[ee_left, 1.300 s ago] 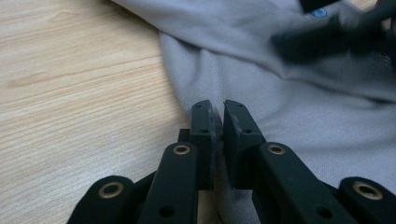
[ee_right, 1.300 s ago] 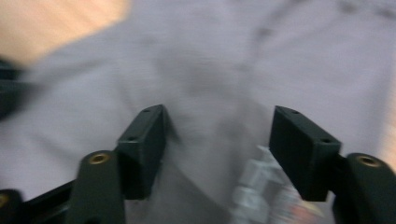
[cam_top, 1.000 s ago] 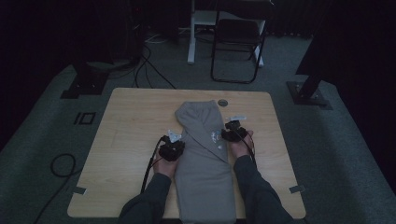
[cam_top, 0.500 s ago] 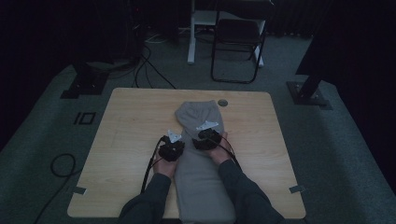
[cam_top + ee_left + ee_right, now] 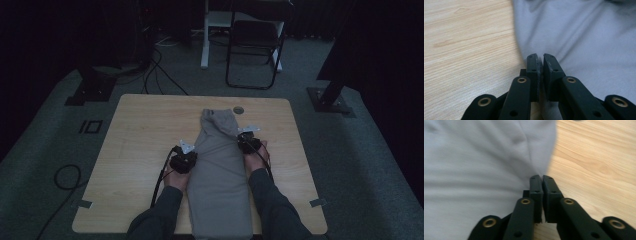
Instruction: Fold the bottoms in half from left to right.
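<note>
A grey garment (image 5: 220, 170) lies folded in a long strip down the middle of the wooden table (image 5: 140, 130). At its left edge, my left gripper (image 5: 185, 156) is shut, and creases in the cloth (image 5: 586, 37) run into the closed jaws (image 5: 540, 56). My right gripper (image 5: 247, 141) sits at the right edge. Its jaws (image 5: 541, 178) have just been closing and now pinch the border of the cloth (image 5: 474, 170), where a fold runs into the tips. Both hands rest low on the table beside the garment.
A small round cap (image 5: 238, 109) is set in the table just beyond the garment's far end. Bare wood lies left and right of the hands. Behind the table stand a dark chair (image 5: 255, 45) and stand bases (image 5: 330, 97); cables (image 5: 65, 175) lie on the floor at the left.
My right gripper swung inward over the garment, then went back out to its right edge and shut there. The garment's far end looks narrower. The left gripper stayed put.
</note>
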A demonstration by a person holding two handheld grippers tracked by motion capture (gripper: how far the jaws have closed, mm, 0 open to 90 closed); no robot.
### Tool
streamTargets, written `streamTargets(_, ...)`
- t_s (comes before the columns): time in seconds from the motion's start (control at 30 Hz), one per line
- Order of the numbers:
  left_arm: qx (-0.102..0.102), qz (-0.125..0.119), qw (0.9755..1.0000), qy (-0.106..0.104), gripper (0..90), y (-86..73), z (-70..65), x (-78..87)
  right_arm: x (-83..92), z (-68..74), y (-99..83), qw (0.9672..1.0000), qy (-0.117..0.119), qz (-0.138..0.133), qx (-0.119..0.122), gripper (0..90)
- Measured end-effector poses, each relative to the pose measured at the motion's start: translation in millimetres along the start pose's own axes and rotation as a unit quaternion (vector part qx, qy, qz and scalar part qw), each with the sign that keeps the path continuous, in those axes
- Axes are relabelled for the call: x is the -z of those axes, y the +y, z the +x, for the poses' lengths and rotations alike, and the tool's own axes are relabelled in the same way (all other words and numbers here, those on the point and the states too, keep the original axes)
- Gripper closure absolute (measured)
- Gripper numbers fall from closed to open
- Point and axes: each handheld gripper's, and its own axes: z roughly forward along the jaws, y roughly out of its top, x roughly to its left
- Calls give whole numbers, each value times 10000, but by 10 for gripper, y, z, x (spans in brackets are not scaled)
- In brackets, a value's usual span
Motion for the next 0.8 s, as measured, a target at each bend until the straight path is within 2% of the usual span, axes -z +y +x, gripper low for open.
streamTargets(0.1,-9,-3,10000,8,832,0,-2,-1,6,-125,-41,9998,-1,-14,-189,803)
streamTargets(0.27,32,0,10000,2,824,-1,5,2,15,-171,-47,9998,96,-9,-152,708)
streamTargets(0.33,56,-7,10000,-8,786,0,10,1,19,-179,-46,9998,121,-22,-173,683)
streamTargets(0.37,160,-41,9998,-101,786,7,47,-3,27,-185,-44,9996,160,-63,-217,654)
streamTargets(0.4,226,-69,9996,-143,735,18,70,-8,60,-186,-32,9993,176,-179,-275,608)
streamTargets(0.47,292,-141,9994,-120,690,70,115,-19,103,-180,-7,9989,208,-337,-268,587)
streamTargets(0.57,369,-204,9990,-150,682,202,161,-52,136,-154,39,9979,374,-480,-202,584)
streamTargets(0.67,169,-127,9996,-161,694,360,151,-156,112,-113,76,9974,542,-450,-161,581)
streamTargets(0.8,-114,76,9998,-109,708,488,100,-363,7,-67,61,9981,563,-244,-17,573)
